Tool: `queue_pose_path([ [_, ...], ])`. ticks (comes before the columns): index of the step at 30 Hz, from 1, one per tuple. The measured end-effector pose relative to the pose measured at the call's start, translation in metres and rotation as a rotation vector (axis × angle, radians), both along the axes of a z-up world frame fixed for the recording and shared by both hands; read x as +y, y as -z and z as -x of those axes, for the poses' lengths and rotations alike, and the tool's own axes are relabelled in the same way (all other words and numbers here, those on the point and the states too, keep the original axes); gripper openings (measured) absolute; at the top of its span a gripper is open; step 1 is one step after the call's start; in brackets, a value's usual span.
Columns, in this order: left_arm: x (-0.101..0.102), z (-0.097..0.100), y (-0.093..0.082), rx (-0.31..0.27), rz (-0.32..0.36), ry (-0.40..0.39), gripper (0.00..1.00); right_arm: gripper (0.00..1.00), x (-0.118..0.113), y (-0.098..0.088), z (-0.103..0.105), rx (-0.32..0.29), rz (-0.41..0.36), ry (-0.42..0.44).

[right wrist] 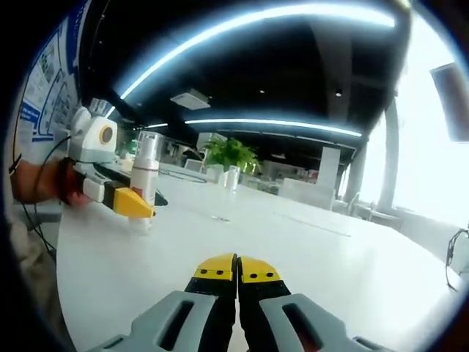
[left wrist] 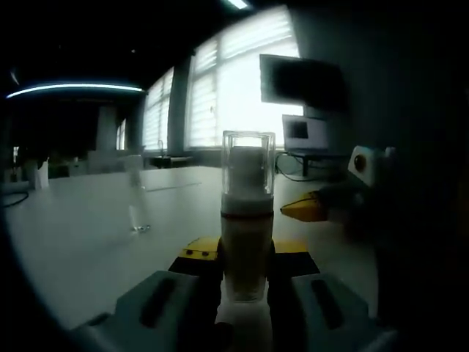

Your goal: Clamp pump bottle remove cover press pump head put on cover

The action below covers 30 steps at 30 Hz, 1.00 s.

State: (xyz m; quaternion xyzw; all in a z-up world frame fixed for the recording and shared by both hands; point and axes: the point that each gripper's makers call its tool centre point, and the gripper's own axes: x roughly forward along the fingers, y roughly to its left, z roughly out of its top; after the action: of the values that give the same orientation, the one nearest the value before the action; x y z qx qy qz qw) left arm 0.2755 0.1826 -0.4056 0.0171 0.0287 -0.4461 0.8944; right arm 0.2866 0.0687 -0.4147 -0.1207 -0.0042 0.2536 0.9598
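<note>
Both jaws of the left gripper (left wrist: 246,265) are clamped on the upright pump bottle (left wrist: 247,242), its clear cover (left wrist: 248,158) still on, above the white table (left wrist: 88,235). Right gripper (right wrist: 237,270) jaws are together, holding nothing.

Your left gripper (left wrist: 245,282) has the bottle (left wrist: 247,220) upright between its jaws, on the table (left wrist: 88,227), with the cover (left wrist: 248,165) on top. Your right gripper (right wrist: 237,275) sits to its right, apart from the bottle, low over the table. A glass (left wrist: 136,198) stands on the table left of the bottle, farther back. Behind it, a monitor (left wrist: 300,81) hangs above a laptop (left wrist: 304,134).
</note>
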Motion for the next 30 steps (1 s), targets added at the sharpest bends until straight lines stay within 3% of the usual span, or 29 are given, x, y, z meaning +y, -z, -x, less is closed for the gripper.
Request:
queue_pose_path([
  [9,0.0,0.001,0.003,0.006,0.015,0.002,0.14,0.0,0.001,0.002,-0.001,0.006,0.012,0.002],
  [15,-0.001,0.0,0.012,0.019,-0.012,-0.002,0.14,0.0,0.001,0.003,-0.001,0.007,0.013,0.003],
  [30,0.003,-0.001,0.011,0.004,-0.006,-0.004,0.14,0.0,0.001,0.004,-0.002,0.004,0.032,0.007],
])
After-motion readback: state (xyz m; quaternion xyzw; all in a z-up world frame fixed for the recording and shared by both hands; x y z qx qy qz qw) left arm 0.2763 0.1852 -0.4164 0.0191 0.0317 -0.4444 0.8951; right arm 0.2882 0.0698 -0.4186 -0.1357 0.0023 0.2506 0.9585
